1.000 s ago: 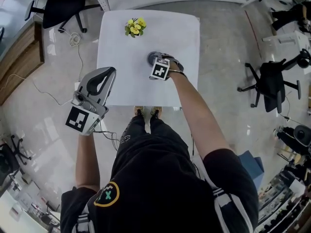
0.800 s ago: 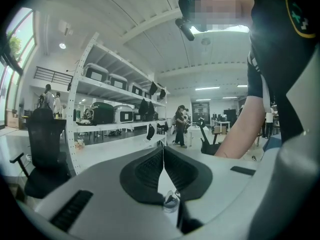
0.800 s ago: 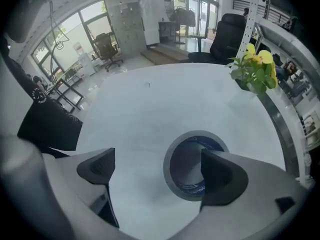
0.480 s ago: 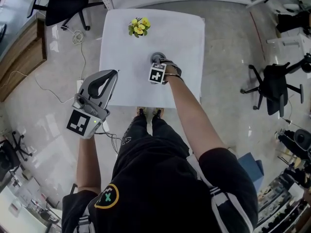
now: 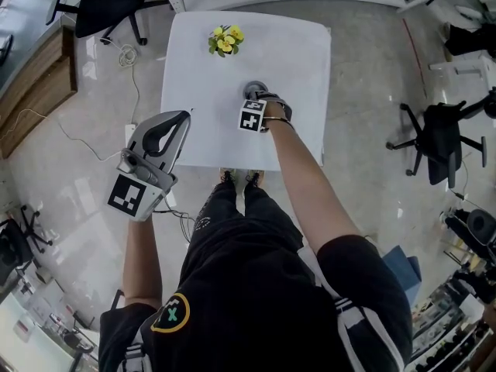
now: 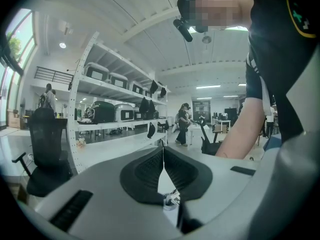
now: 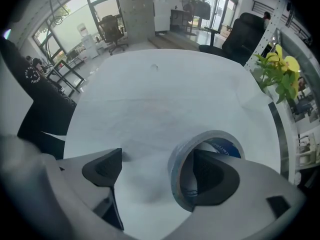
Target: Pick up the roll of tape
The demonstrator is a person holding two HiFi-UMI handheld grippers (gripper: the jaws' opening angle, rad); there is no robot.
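Observation:
The grey roll of tape [image 7: 176, 170] lies flat on the white table [image 7: 150, 99]; in the head view only a part of the roll of tape [image 5: 253, 89] shows beyond my right gripper [image 5: 258, 99]. That right gripper [image 7: 159, 172] points steeply down over it, jaws closing. One finger [image 7: 212, 176] stands inside the roll's hole, the other finger [image 7: 104, 168] outside, a gap away from the wall. My left gripper [image 5: 172, 125] hangs off the table's near left edge, and in its own view the left gripper [image 6: 163, 156] is shut on nothing.
A small pot of yellow flowers [image 5: 225, 41] stands at the table's far side, well beyond the tape. Office chairs [image 5: 434, 134] stand on the floor to the right and far left. A cable [image 5: 85, 142] trails on the floor at the left.
My right gripper has sunk a little onto the tape. The left gripper has kept still.

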